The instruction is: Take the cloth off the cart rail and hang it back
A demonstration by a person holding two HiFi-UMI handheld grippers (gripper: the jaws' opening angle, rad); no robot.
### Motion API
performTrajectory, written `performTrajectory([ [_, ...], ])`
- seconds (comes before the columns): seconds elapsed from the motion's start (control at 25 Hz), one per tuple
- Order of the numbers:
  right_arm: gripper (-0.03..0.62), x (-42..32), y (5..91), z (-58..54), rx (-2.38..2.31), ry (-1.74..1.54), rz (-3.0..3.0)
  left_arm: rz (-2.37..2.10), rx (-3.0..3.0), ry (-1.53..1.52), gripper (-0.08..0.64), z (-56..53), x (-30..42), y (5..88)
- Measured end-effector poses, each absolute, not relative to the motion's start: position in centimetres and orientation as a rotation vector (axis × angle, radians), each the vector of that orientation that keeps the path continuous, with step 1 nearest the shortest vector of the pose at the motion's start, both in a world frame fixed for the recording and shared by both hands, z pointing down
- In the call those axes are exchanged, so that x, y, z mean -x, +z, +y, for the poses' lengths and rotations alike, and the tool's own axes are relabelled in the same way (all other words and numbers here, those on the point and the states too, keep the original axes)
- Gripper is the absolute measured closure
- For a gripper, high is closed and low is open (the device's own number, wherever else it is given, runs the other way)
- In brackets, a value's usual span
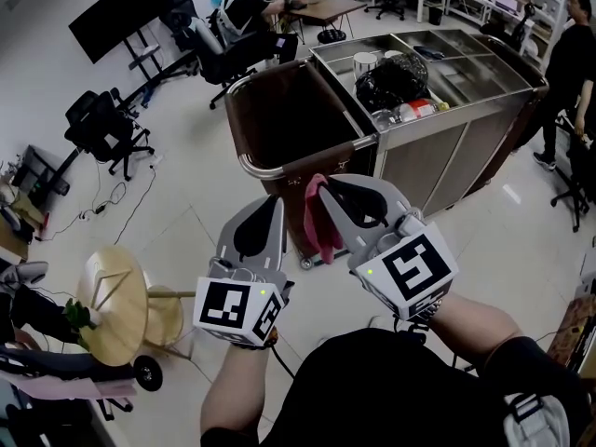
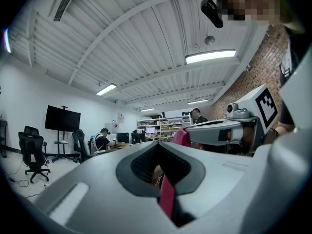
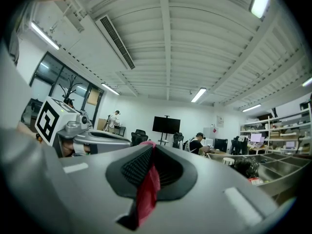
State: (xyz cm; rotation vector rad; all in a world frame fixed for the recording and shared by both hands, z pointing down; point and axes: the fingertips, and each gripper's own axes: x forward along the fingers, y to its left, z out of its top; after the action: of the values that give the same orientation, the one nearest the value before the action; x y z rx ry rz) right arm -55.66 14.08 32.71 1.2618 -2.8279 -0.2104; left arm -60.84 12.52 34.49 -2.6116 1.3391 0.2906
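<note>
Pink cloth [image 1: 321, 220] off rail [image 1: 279, 168], held just in front of cart [image 1: 438, 152]; right gripper [image 1: 328, 192] clenched on cloth; left gripper [image 1: 273, 203] closed beside it, pink strip pinched in jaw slit

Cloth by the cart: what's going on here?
A person stands at the cart with tongs in each hand. The right tongs are shut on the pink cloth, which is off the cart rail and hangs in the air. The left tongs look closed on a pink strip of it too. It is not rehung yet.
</note>
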Motion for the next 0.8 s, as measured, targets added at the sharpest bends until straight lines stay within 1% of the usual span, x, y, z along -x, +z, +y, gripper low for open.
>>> performTrajectory([
  [0.12, 0.577, 55.7, 32.0, 14.2, -1.279, -0.290, -2.834, 1.325, 2.622, 0.293, 0.558, 12.8, 61.1, 34.3],
  [0.2, 0.577, 55.7, 31.9, 14.4, -1.306, -0.268, -2.821, 1.307, 2.632, 0.292, 0.558, 12.9, 61.2, 34.2],
  [0.28, 0.577, 55.7, 31.4, 14.2, -1.323, -0.365, -2.827, 1.281, 2.642, 0.290, 0.558, 13.0, 61.1, 34.1],
  [0.32, 0.577, 55.7, 31.5, 14.2, -1.338, -0.365, -2.820, 1.266, 2.647, 0.291, 0.558, 13.0, 61.1, 34.1],
  [0.44, 0.577, 55.8, 32.0, 14.6, -1.397, -0.211, -2.765, 1.222, 2.666, 0.302, 0.558, 13.0, 61.1, 33.5],
  [0.6, 0.577, 55.3, 30.7, 14.8, -1.440, -0.366, -2.752, 1.160, 2.694, 0.328, 0.558, 13.3, 60.4, 32.6],
  [0.8, 0.577, 52.5, 30.9, 15.8, -1.535, -0.224, -2.696, 1.083, 2.725, 0.324, 0.558, 13.8, 57.4, 32.4],
])
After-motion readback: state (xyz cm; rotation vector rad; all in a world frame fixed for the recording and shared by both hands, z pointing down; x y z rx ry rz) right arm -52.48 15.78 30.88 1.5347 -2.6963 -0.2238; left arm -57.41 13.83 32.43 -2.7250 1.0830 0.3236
